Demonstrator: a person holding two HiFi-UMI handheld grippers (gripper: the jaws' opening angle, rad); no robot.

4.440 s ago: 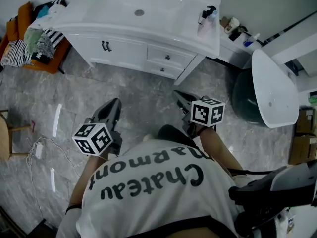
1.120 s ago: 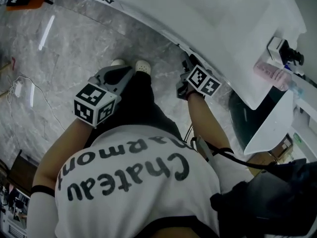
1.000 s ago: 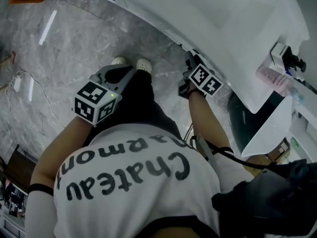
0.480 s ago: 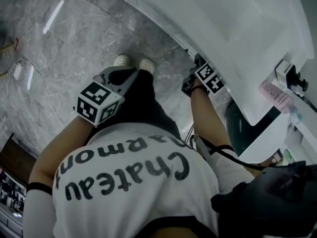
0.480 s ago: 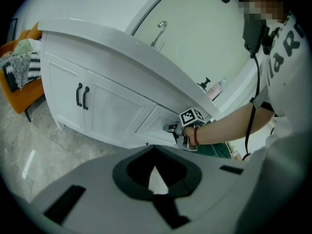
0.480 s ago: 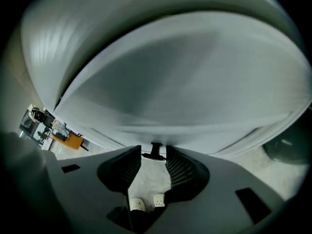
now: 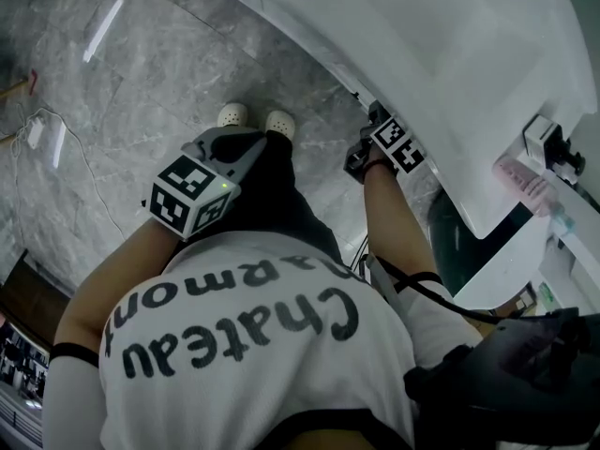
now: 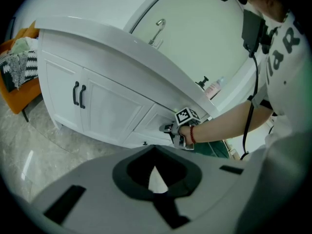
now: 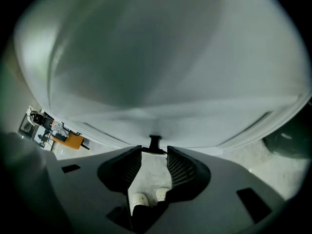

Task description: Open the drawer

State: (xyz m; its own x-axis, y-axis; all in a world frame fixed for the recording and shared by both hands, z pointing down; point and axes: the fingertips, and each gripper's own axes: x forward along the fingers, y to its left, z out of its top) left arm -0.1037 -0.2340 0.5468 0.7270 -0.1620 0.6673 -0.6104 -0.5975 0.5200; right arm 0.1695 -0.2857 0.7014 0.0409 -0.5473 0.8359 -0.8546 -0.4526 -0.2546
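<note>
The white vanity's top drawer (image 8: 155,120) is closed. Its small dark knob (image 9: 154,142) stands right at the tips of my right gripper (image 9: 154,156), between the two ribbed pads (image 9: 179,168). The jaws are closing, but a gap still shows on each side of the knob. From the head view, the right gripper (image 7: 375,112) reaches under the countertop edge (image 7: 412,92). My left gripper (image 7: 257,140) hangs above the person's legs, away from the cabinet. Its pads (image 8: 127,172) stand almost together around a thin wedge, with nothing between them.
A second drawer knob (image 8: 145,143) sits below. Two doors with dark handles (image 8: 78,94) are to the left. A faucet (image 8: 158,27) and a soap bottle (image 7: 525,172) stand on the countertop. An orange chair with clothes (image 8: 17,57) is at far left. A cable (image 7: 56,139) lies on the marble floor.
The right gripper has moved in toward the cabinet front, under the countertop edge. The left gripper has stayed where it was.
</note>
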